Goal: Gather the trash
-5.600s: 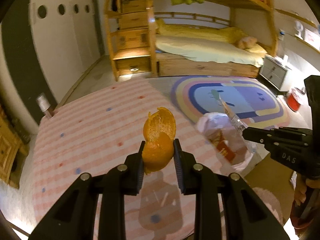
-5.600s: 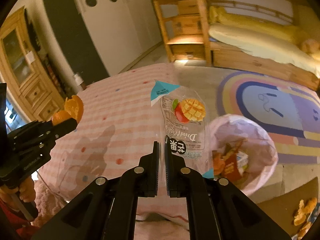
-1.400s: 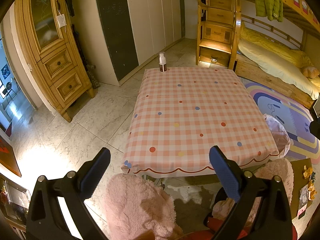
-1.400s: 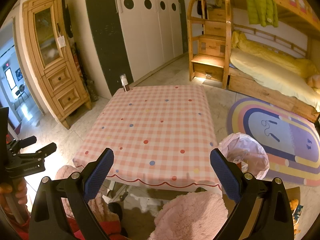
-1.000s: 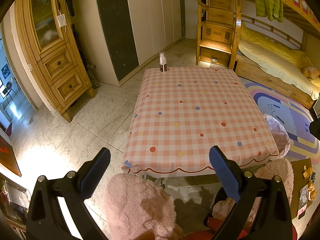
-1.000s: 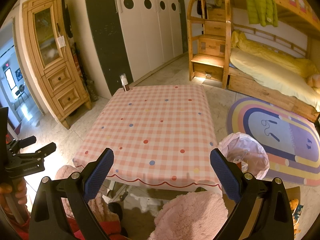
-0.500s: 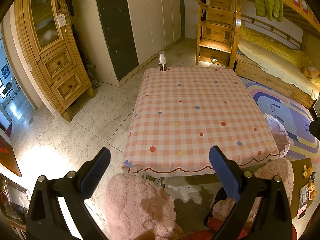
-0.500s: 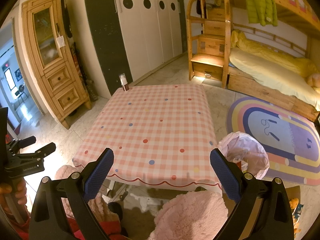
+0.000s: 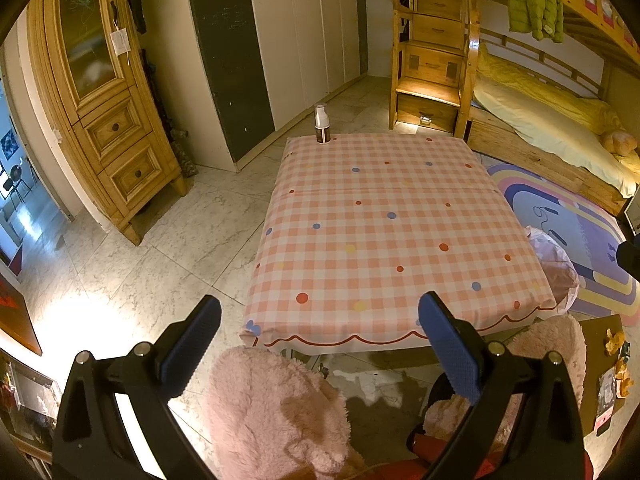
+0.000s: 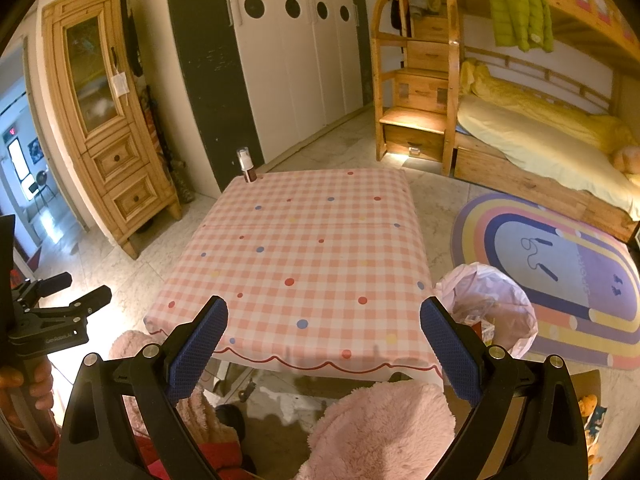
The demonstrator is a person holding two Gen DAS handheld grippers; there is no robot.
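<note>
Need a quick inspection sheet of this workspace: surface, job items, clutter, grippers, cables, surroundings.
Surface: table with pink checked cloth; only a small bottle at its far corner.
Job's things: trash bag open on the floor beside the table, wrappers inside.
Clutter: scraps on brown mat.
Grippers: left hand-held gripper open, empty; right hand-held gripper open, empty.
Cables: nothing seen.
Surroundings: bunk bed, rainbow rug, wooden cabinet.

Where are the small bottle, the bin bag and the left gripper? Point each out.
small bottle [image 10: 247,168]: right wrist view, on its dark lower body.
bin bag [image 10: 516,300]: right wrist view, on the pink plastic rim.
left gripper [image 9: 320,344]: left wrist view, midway between its open fingers.
</note>
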